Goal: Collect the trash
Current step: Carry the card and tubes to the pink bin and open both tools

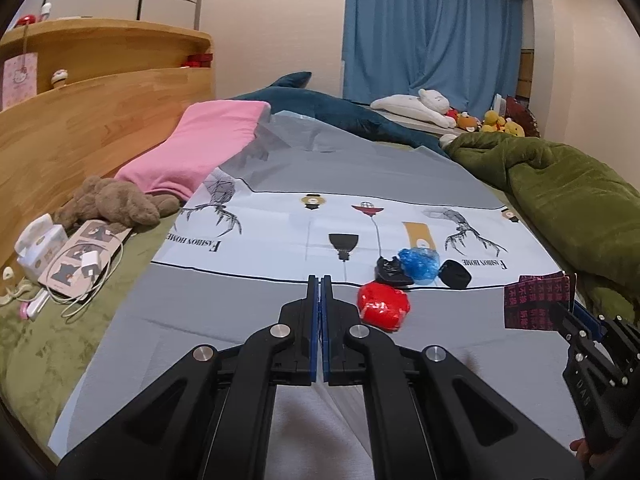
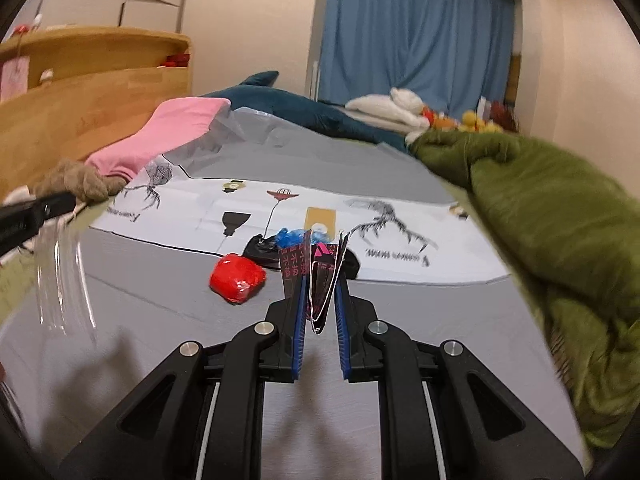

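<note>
Right gripper [image 2: 320, 292] clamps folded dark wrapper [image 2: 316, 276]; left gripper [image 1: 319, 292] clenched on clear bag [image 2: 60, 276]. Keep bag mouth open, drop wrapper inside.

Red crumpled wad [image 1: 383, 306], blue wad [image 1: 420, 262] btwn 2 black scraps on printed sheet [image 1: 240, 304]; dark folded wrapper [image 2: 320, 280] in right gripper [image 2: 320, 300]

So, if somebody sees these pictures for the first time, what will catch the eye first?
Probably the red crumpled wad, lying on the grey printed sheet just ahead of the shut left gripper. Behind it sit a blue plastic wad and black scraps. The right gripper pinches a folded dark wrapper with pink print; a blue curtain fills the background.
</note>
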The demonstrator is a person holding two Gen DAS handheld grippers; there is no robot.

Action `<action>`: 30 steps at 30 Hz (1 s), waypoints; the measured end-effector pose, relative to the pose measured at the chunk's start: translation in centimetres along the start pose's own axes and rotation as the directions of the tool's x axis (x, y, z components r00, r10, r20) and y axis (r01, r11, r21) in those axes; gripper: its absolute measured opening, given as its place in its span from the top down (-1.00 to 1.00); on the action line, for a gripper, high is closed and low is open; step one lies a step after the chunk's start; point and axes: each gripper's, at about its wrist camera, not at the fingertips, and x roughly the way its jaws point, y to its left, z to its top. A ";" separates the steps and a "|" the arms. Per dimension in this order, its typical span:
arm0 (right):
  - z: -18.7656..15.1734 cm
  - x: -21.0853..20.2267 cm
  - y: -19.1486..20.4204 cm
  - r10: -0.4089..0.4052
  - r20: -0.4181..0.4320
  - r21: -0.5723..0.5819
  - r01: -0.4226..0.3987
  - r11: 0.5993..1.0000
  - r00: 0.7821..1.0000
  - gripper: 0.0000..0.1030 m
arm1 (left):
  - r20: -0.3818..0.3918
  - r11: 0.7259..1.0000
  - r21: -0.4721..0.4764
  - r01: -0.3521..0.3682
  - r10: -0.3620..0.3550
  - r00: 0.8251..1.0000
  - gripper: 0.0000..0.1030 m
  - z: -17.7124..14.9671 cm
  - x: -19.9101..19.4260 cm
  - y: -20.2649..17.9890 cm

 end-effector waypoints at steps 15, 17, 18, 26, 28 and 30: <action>1.9 -3.4 -6.6 -0.059 0.038 0.150 0.053 0.987 0.998 0.72 | 0.040 0.995 0.041 0.089 -0.091 0.995 0.98 3.6 -2.2 -6.1; 2.5 -4.7 -8.4 -0.083 0.055 0.151 0.074 0.986 0.995 0.72 | 0.049 0.992 0.051 0.113 -0.115 0.992 0.98 4.5 -2.8 -7.6; 2.8 -5.4 -9.4 -0.096 0.057 0.153 0.086 0.984 0.994 0.72 | 0.055 0.990 0.056 0.131 -0.134 0.989 0.98 5.1 -3.2 -8.6; 3.2 -12.8 -18.8 -0.224 0.070 0.212 0.205 0.955 0.972 0.72 | 0.078 0.956 0.126 0.267 -0.278 0.957 0.98 7.8 -7.1 -18.1; 2.5 -15.2 -21.2 -0.247 0.062 0.219 0.228 0.949 0.967 0.72 | 0.071 0.936 0.149 0.320 -0.333 0.940 0.98 7.8 -8.6 -21.6; 1.7 -17.2 -23.0 -0.267 0.050 0.224 0.250 0.942 0.962 0.72 | 0.061 0.914 0.176 0.366 -0.382 0.922 0.98 7.5 -10.1 -24.7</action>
